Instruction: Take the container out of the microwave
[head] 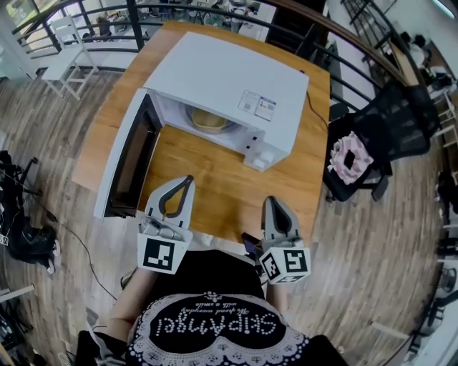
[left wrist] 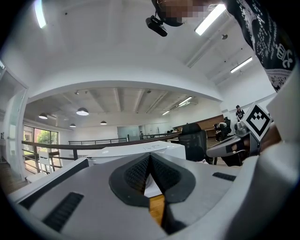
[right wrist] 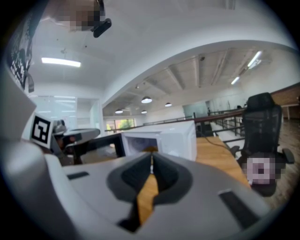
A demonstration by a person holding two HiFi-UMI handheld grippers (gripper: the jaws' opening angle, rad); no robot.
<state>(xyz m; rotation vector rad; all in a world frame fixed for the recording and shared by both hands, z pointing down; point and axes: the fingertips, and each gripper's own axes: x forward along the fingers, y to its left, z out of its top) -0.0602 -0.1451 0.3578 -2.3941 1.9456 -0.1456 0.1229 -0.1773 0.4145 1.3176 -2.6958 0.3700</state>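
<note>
A white microwave (head: 229, 86) stands on the wooden table (head: 215, 189) with its door (head: 125, 161) swung open to the left. Inside its cavity sits a pale yellowish container (head: 207, 118). Both grippers hover over the table's near edge, in front of the microwave and apart from it. My left gripper (head: 188, 180) is shut and holds nothing; its tips meet in the left gripper view (left wrist: 150, 157), with the microwave (left wrist: 140, 151) beyond. My right gripper (head: 275, 203) is also shut and holds nothing (right wrist: 151, 158). It points at the open microwave (right wrist: 173, 138), where a bit of the yellowish container (right wrist: 150, 149) shows.
A black office chair (head: 386, 121) with a pink cloth (head: 349, 157) stands right of the table. A cable (head: 318, 111) runs from the microwave's right side. A curved railing (head: 215, 8) lies behind the table, and black bags (head: 25, 236) sit on the floor at left.
</note>
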